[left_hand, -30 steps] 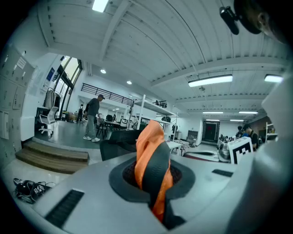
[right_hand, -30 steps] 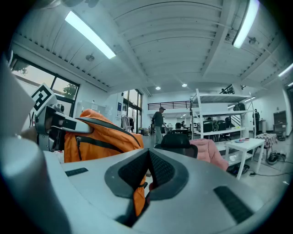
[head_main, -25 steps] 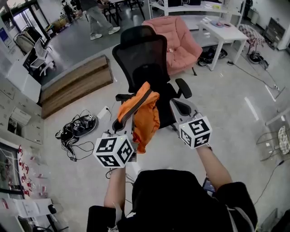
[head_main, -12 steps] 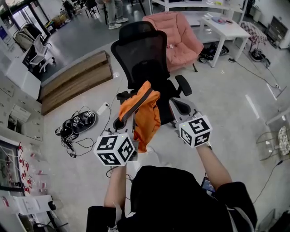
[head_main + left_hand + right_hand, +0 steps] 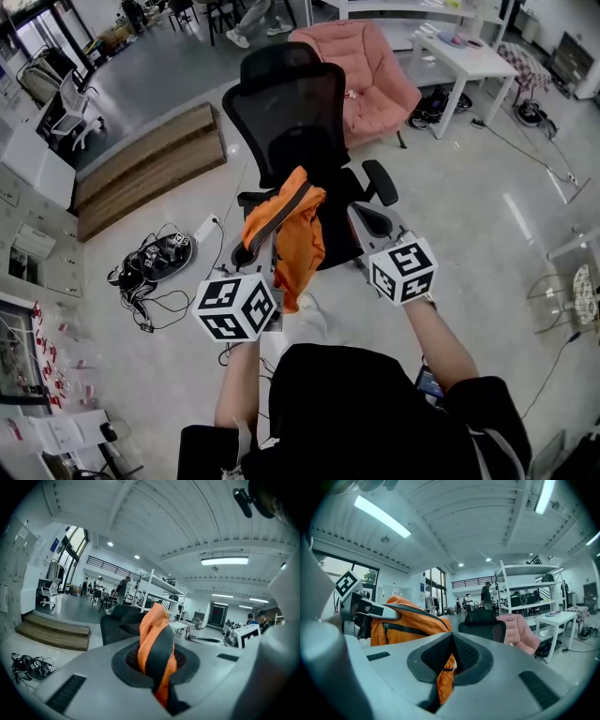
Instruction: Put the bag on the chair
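**Bag held up in front of the chair, little changed**

Over the last second the bag (image 5: 298, 234) and both tools have barely shifted. The chair (image 5: 291, 112) has slid slightly up and to the left in the head view, and the person walking in the background has passed toward the top edge.

The bag is the only container here, and no view shows what is inside it. A zip runs down its orange side in the right gripper view.

The left gripper (image 5: 158, 674) has its jaws pinched together on the bag's black strap (image 5: 157, 644) and a fold of orange cloth. The right gripper (image 5: 449, 660) is clamped on a fold of the orange fabric. The bag hangs in the air between them, its long axis up and down, with the strap end on top and the loose end drooping below the tools.

It is in front of the chair's seat and hides most of it. An armrest (image 5: 380, 182) shows on the right side of the seat. The high mesh back rises behind.

On the floor to the left lies a tangle of cables (image 5: 150, 267), apart from the chair. The wooden step (image 5: 150, 169), pink armchair (image 5: 361, 75) and white table (image 5: 464, 61) stand farther off.
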Demonstrator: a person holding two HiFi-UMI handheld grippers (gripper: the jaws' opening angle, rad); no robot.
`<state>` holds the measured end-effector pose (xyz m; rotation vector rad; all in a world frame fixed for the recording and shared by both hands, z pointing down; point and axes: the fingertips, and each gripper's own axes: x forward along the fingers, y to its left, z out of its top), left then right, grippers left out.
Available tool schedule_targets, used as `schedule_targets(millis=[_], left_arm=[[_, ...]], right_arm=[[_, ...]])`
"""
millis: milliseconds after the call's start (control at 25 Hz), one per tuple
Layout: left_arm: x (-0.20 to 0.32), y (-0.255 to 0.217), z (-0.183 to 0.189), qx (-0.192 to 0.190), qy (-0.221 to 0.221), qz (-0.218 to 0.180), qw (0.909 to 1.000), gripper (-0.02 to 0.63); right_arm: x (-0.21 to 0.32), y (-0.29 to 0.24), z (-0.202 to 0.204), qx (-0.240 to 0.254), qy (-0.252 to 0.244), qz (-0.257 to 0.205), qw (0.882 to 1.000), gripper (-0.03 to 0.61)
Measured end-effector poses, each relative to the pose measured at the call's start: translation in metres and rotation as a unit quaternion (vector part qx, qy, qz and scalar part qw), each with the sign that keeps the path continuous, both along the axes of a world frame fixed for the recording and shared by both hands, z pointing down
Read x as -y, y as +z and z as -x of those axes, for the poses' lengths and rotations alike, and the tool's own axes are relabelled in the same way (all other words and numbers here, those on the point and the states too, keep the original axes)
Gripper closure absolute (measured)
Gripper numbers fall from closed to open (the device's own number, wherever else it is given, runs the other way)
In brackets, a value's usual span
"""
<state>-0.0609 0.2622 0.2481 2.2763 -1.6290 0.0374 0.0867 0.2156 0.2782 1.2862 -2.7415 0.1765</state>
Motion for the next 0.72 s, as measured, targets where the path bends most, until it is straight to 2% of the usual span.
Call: schedule_targets(millis=[720], left_arm=[[0.151, 0.006, 0.047, 0.004, 0.022, 0.031, 0.9993, 0.589]], right_arm=[[0.154, 0.016, 0.056, -0.017, 0.002, 0.045, 0.999, 0.577]])
